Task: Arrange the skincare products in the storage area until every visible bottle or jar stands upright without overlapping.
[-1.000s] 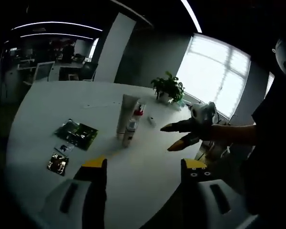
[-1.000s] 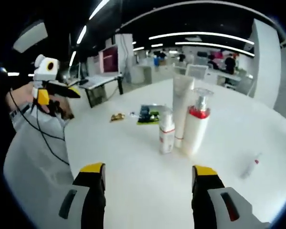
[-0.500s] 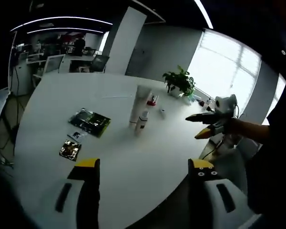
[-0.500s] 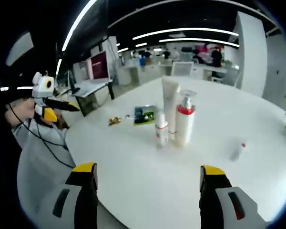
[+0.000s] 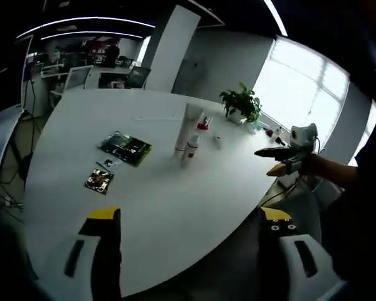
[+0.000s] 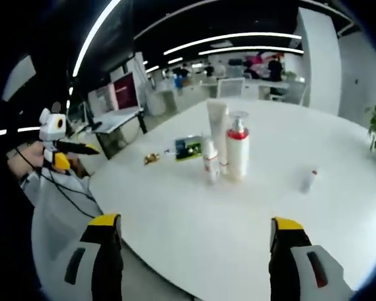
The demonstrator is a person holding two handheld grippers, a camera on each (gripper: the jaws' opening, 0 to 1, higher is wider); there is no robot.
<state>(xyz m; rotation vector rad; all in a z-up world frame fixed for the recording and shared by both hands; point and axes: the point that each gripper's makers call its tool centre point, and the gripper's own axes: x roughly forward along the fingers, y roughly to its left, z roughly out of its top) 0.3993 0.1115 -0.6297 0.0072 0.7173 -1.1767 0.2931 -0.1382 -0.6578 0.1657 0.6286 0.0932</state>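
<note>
Well ahead of both grippers' wide-apart jaws, the tube (image 6: 217,128), pump bottle (image 6: 237,153) and, apparently, small bottle (image 6: 210,162) stand upright.

White table (image 6: 250,226); white pump bottle (image 6: 237,154), red collar; white tube (image 6: 217,130); green-black packet (image 5: 125,147); yellow-tipped black grippers.

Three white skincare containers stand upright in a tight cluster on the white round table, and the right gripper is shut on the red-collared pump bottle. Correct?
Not quite. The right gripper is open and holds nothing; its fingers sit well short of the red-collared pump bottle, as the right gripper view shows. The three white skincare containers do stand upright in a tight cluster on the white round table.
</note>
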